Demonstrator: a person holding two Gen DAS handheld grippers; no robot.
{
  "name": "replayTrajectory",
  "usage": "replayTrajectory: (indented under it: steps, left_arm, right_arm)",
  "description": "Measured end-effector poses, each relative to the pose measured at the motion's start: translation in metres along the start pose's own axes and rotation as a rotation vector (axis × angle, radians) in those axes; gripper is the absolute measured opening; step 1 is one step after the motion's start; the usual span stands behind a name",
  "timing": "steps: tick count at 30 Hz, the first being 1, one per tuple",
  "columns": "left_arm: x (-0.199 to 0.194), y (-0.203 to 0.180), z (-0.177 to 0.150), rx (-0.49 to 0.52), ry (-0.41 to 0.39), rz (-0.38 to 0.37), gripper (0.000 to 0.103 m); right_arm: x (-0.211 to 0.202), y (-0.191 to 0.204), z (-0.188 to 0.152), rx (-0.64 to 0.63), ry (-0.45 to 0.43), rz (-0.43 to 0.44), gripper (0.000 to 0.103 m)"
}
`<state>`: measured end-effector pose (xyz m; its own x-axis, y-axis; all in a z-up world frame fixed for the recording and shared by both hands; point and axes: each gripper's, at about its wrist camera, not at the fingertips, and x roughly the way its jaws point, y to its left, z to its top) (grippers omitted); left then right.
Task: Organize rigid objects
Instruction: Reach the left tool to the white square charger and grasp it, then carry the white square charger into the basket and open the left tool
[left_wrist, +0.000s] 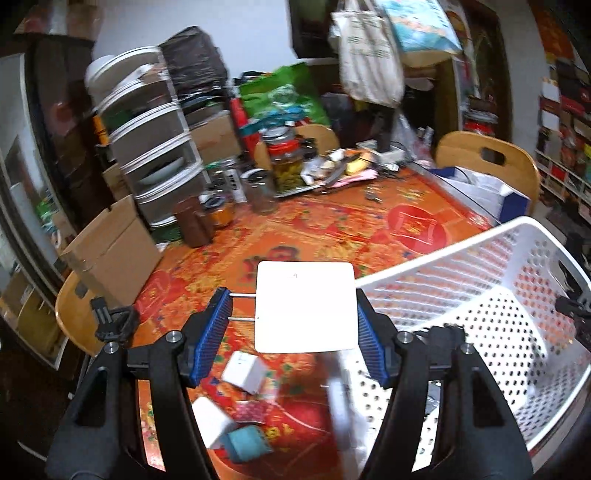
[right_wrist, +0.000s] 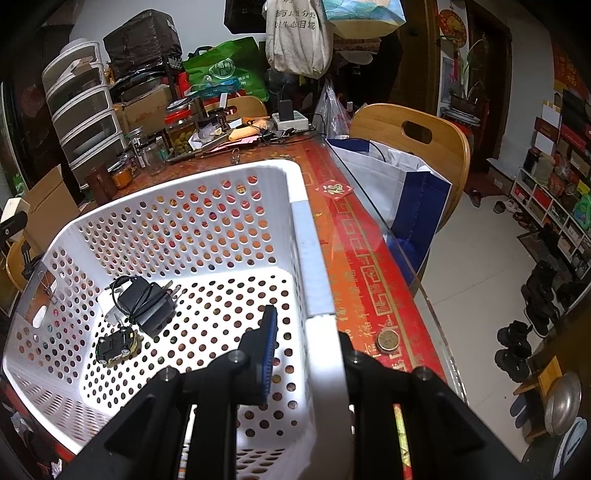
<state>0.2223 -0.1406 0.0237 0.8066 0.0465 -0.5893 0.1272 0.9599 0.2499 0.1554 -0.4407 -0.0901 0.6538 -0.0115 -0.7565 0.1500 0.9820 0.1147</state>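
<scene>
Up close, the left gripper (left_wrist: 295, 332) pinches a flat white square device (left_wrist: 306, 306) by its 2 side edges, above the red tablecloth (left_wrist: 332, 229), left of the white basket (left_wrist: 517, 288). Right gripper (right_wrist: 308, 354) clamps the basket's right rim (right_wrist: 314, 258); open floor lies right.

The right gripper (right_wrist: 308, 354) clamps the white basket (right_wrist: 177, 229) by its rim. Inside the basket lie a black charger (right_wrist: 147, 304) and, just beside it, a toy car (right_wrist: 115, 345).
</scene>
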Motion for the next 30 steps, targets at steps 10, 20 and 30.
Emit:
replayTrajectory:
  steps: [10,20,30]
  left_arm:
    - [0.009,-0.055,0.001,0.097,0.09,-0.058,0.062]
    - [0.036,-0.088,0.001,0.187,0.236,-0.15,0.062]
    - [0.073,-0.117,-0.017,0.271,0.4,-0.165,0.062]
  right_arm:
    - [-0.001,0.0,-0.001,-0.007,-0.007,0.024,0.019]
    - [-0.001,0.001,0.0,-0.016,-0.009,0.035,0.019]
    - [-0.001,0.0,0.0,-0.02,-0.01,0.046,0.02]
